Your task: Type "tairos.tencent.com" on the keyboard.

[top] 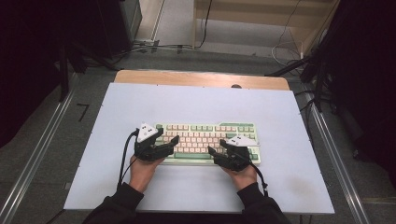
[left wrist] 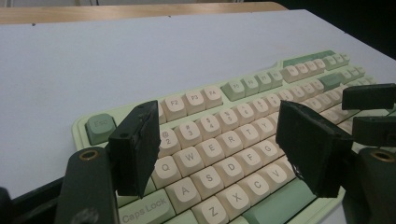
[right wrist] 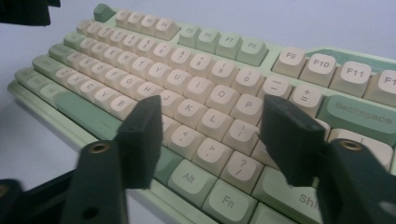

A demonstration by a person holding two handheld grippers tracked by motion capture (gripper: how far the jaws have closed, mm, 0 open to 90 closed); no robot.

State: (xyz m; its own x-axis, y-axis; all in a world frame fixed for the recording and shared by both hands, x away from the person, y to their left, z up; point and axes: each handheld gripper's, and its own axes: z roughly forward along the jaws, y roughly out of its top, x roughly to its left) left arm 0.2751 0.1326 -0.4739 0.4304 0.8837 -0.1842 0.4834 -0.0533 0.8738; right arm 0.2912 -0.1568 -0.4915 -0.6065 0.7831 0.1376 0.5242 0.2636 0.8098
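1. Location: the keyboard (top: 208, 138) lies flat on the white table (top: 196, 105), near its middle and toward the person's side.
2. Left gripper (top: 173, 139): jaws spread apart, grasping nothing, poised above the letter rows at the keyboard's left end — in the left gripper view the W-to-G keys show in the gap between the jaws.
3. Right gripper (top: 216, 147): likewise released and empty, hovering over the right-hand keys — around K, L and the punctuation row in the right gripper view.
4. Step in hand, as judged: bringing the grippers down to work on or take hold of the keyboard at its two ends.
5. Recommended practice: lower both sides evenly, keep the jaws square to the case, and avoid dragging a jaw tip across the keycaps.
6. Orientation: long axis runs left-right across the table; function row faces away from the person, space bar nearest them.
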